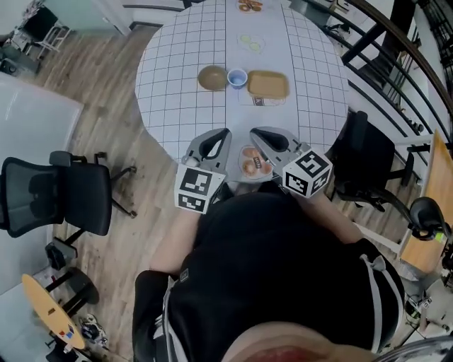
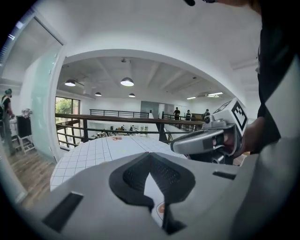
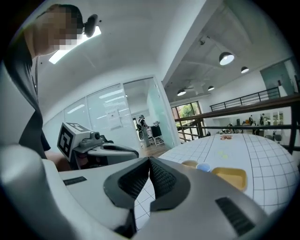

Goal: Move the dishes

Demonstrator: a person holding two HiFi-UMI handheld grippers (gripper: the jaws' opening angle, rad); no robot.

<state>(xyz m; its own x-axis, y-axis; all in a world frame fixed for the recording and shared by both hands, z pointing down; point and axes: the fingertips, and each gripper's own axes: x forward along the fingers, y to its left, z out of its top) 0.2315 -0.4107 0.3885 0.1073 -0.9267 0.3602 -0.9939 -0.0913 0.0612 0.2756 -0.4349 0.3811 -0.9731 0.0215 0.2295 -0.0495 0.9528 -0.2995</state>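
On the round, grid-patterned table (image 1: 177,106) stand a brown bowl (image 1: 212,78), a small blue cup (image 1: 238,77) and a yellow square tray (image 1: 267,85). A small plate of food (image 1: 253,164) sits at the near edge, between the two grippers. My left gripper (image 1: 223,133) is shut and empty, its pads meeting at the tips (image 2: 150,169). To its right, my right gripper (image 1: 256,133) is also shut with nothing held (image 3: 150,160). Both hover over the near table edge. The bowl (image 3: 190,163), cup (image 3: 203,167) and tray (image 3: 230,176) show beyond the right gripper's jaws.
Two more plates lie farther back (image 1: 251,42), (image 1: 249,6). A black office chair (image 1: 56,194) stands at the left, another (image 1: 368,159) at the right by a dark railing (image 1: 396,49). A skateboard (image 1: 49,307) lies on the wooden floor. People stand far off in the background.
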